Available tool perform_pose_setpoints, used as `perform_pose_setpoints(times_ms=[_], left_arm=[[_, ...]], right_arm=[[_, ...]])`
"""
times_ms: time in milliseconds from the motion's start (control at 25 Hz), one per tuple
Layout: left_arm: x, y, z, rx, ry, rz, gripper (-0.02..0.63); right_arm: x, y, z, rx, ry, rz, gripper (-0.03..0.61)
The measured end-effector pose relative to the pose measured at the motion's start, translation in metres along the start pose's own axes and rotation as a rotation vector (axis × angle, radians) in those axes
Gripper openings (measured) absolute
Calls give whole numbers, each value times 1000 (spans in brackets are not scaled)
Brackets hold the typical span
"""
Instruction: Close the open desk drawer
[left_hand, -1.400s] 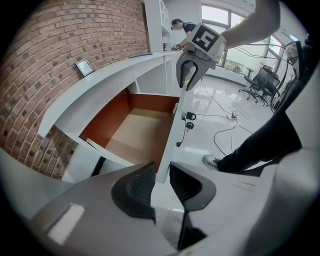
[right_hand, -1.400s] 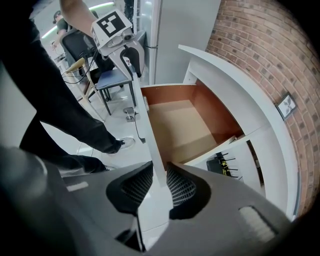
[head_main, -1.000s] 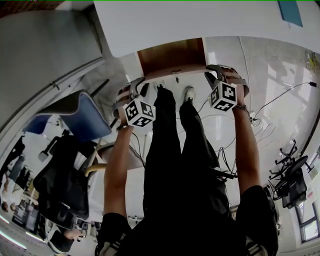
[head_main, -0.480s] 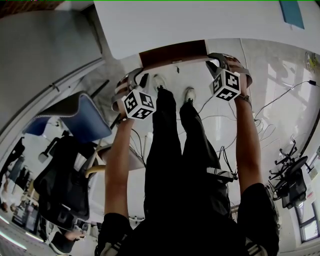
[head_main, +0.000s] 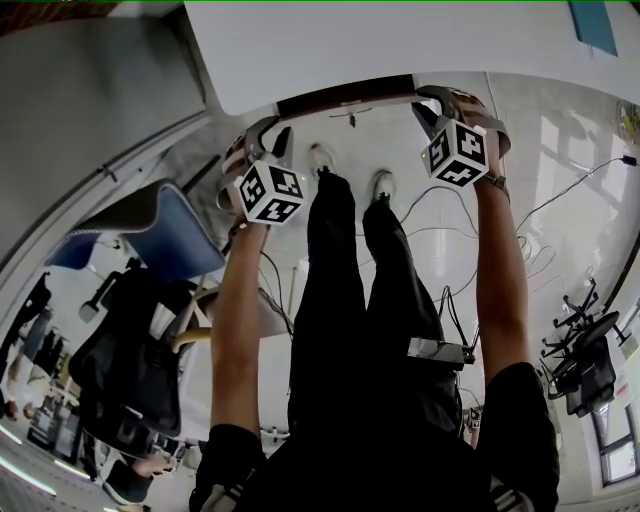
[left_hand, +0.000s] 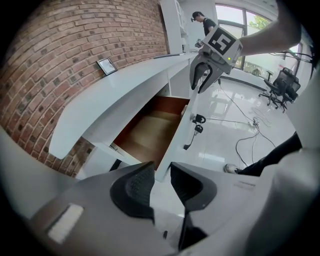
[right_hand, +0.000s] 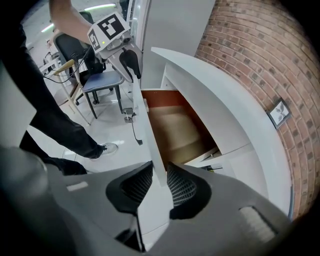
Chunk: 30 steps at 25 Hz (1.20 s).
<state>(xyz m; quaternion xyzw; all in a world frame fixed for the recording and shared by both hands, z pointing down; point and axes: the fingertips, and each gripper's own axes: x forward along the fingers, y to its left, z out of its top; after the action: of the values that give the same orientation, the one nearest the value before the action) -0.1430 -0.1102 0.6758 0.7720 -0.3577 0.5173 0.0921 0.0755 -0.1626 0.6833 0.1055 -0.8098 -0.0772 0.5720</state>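
Note:
The white drawer front (head_main: 352, 104) lies close under the white desk top (head_main: 380, 45), with only a brown sliver of the drawer's inside (head_main: 340, 97) showing. My left gripper (head_main: 276, 137) is shut on the front's left end and my right gripper (head_main: 430, 98) on its right end. In the left gripper view the panel (left_hand: 183, 131) runs from my left gripper (left_hand: 161, 175) up to the right gripper (left_hand: 202, 80), beside the brown drawer floor (left_hand: 150, 132). The right gripper view has the panel (right_hand: 142, 120) clamped in my right gripper (right_hand: 160, 182), the left gripper (right_hand: 131, 62) at its far end.
A key bunch (left_hand: 198, 121) hangs from the drawer front. The person's legs (head_main: 350, 300) stand before the desk. A blue chair (head_main: 165, 235) is at the left and a black office chair (head_main: 585, 365) at the right. Cables (head_main: 540, 260) trail over the floor. A brick wall (left_hand: 60, 50) backs the desk.
The drawer has slid in under the desk top, its brown inside shrinking from a broad patch to a sliver. Both grippers have moved toward the desk with the front panel.

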Motion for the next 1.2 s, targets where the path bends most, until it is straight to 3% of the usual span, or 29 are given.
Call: perform_pose_setpoints(times_ms=[600, 800, 1200], left_arm=[[5, 4, -4, -22, 2, 47, 132], [4, 8, -5, -75, -12, 70, 172], [-27, 10, 7, -173, -82, 114, 163]], right_arm=[[3, -3, 3, 30, -32, -76, 114], [1, -5, 3, 71, -57, -95, 123], [-24, -10, 0, 144, -102, -162, 143]])
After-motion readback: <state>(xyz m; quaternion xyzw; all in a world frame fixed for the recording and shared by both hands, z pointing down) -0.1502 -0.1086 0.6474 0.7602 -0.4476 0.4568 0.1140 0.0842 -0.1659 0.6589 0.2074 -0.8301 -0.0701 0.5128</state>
